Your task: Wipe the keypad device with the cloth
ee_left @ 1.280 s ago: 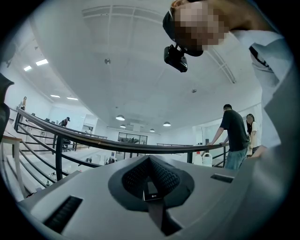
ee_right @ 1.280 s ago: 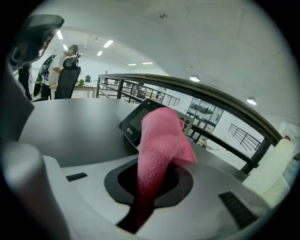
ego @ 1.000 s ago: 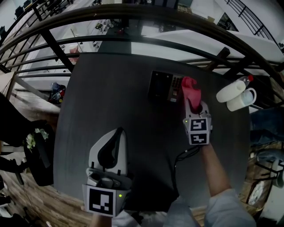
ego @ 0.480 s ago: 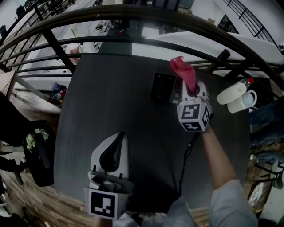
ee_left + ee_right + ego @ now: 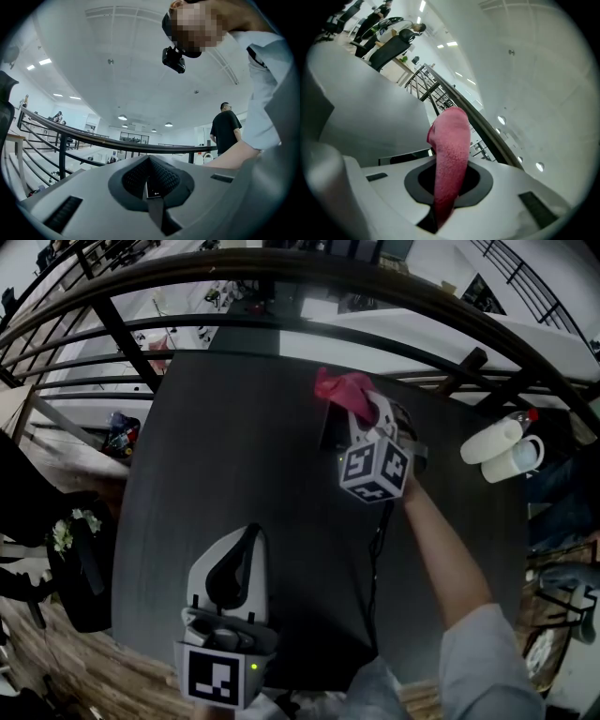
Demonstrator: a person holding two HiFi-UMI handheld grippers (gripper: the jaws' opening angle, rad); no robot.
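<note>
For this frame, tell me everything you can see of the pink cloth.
The pink cloth looks like soft, nubbly terry fabric, bunched into a narrow roll. The right gripper has its jaws shut on one end; the rest sticks out past them and folds over at the tip. In the head view that free end sits over the far left corner of the dark keypad device on the table. Whether it presses on the device cannot be told.

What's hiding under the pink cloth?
The black keypad device sits under the pink cloth. Only its left part shows. The cloth and the right tongs holding it cover the rest, so the keys can't be seen.
</note>
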